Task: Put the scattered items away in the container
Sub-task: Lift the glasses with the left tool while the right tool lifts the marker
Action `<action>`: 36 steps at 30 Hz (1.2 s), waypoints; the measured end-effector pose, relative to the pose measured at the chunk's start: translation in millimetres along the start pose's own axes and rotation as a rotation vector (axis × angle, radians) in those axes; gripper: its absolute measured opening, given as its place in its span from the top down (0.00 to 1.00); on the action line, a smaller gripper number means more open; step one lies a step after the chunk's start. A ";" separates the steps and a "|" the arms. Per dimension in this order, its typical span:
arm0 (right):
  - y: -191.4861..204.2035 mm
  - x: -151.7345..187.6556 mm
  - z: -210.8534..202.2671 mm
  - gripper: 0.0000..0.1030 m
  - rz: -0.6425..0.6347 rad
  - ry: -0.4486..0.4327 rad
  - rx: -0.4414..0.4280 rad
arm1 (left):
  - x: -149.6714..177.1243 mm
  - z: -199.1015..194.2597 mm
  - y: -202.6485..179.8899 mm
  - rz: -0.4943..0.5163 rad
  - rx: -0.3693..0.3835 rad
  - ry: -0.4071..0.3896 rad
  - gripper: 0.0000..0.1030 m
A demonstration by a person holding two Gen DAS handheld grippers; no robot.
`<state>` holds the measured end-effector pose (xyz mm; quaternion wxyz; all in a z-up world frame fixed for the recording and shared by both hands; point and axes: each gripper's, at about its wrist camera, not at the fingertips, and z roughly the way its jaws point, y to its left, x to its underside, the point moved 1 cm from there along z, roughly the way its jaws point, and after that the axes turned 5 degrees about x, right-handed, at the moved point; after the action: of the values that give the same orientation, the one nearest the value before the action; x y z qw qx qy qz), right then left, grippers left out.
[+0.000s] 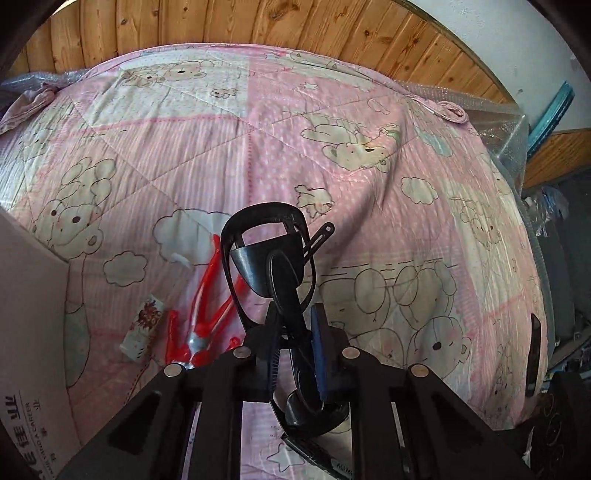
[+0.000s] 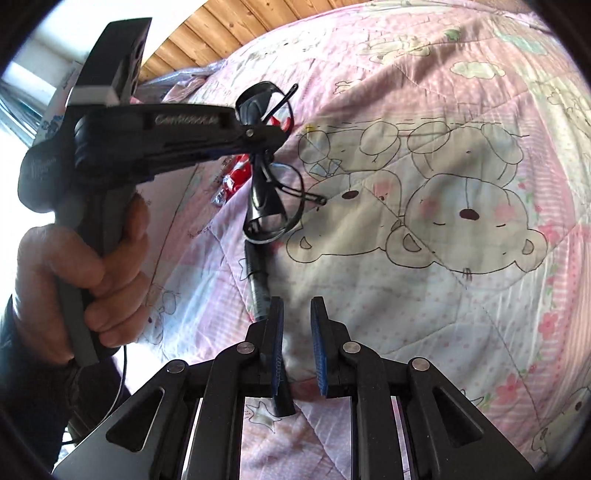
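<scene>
Covering the bed, pink quilt (image 1: 258,147); left claw (image 1: 295,350) grips glasses (image 1: 273,258), right claw (image 2: 297,347) narrow.

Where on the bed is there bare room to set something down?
Bare quilt runs from the held sunglasses to the wooden headboard and rightwards. Crowded: near-left by the cardboard box, with the red figure, small packet and pen.

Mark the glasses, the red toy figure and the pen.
glasses (image 1: 258,254): left wrist view, on the dark lens above the gripper fingers.
red toy figure (image 1: 212,280): left wrist view, on its red leg on the quilt.
pen (image 2: 258,284): right wrist view, on its dark barrel.
</scene>
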<state>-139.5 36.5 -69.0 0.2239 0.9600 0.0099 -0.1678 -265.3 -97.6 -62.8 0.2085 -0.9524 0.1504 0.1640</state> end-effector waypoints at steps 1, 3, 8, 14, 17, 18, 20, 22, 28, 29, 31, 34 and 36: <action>2.8 -0.5 1.0 0.80 -0.010 -0.002 -0.008 | 1.7 -1.7 3.8 -0.006 -0.005 -0.003 0.84; 9.7 -4.1 1.5 0.66 -0.046 -0.030 -0.008 | 2.5 -5.7 13.0 -0.032 -0.006 -0.015 0.84; 45.8 -2.6 28.7 0.60 -0.192 -0.025 -0.052 | -3.9 -5.6 26.0 -0.094 0.021 -0.036 0.85; 53.7 2.6 37.8 0.87 -0.297 -0.019 0.120 | -3.0 -13.3 32.0 -0.136 0.076 -0.081 0.86; 42.7 -0.4 23.0 0.87 -0.221 -0.031 0.119 | -0.4 -30.0 28.3 -0.121 0.083 -0.106 0.87; 37.7 -1.8 16.8 0.88 -0.184 -0.037 0.103 | 0.6 -36.4 27.3 -0.120 0.085 -0.116 0.87; 27.6 -3.6 3.2 0.87 -0.112 -0.056 0.077 | 3.4 -48.8 24.7 -0.120 0.087 -0.135 0.87; 19.2 -2.9 -9.5 0.87 -0.059 -0.075 0.063 | 8.7 -60.8 22.7 -0.116 0.090 -0.147 0.87; 12.2 -3.5 -31.4 0.87 0.020 -0.092 0.037 | 36.4 -81.0 6.1 -0.068 0.052 -0.148 0.87; 11.1 -2.2 -34.6 0.87 0.020 -0.094 0.038 | 41.8 -82.9 2.8 -0.060 0.037 -0.148 0.87; 7.2 0.9 -40.0 0.87 0.022 -0.097 0.037 | 52.1 -86.0 -3.5 -0.042 0.018 -0.146 0.87; 11.2 16.5 -42.4 0.87 0.020 -0.100 0.035 | 70.0 -93.2 -12.2 -0.012 -0.004 -0.140 0.87; 12.1 22.8 -40.3 0.87 0.018 -0.098 0.032 | 80.9 -96.3 -15.6 -0.002 -0.012 -0.133 0.87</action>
<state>-104.1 41.7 -37.2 0.2102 0.9541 -0.0125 -0.2129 -162.9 -144.7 -5.0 0.2126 -0.9407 0.1342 0.2278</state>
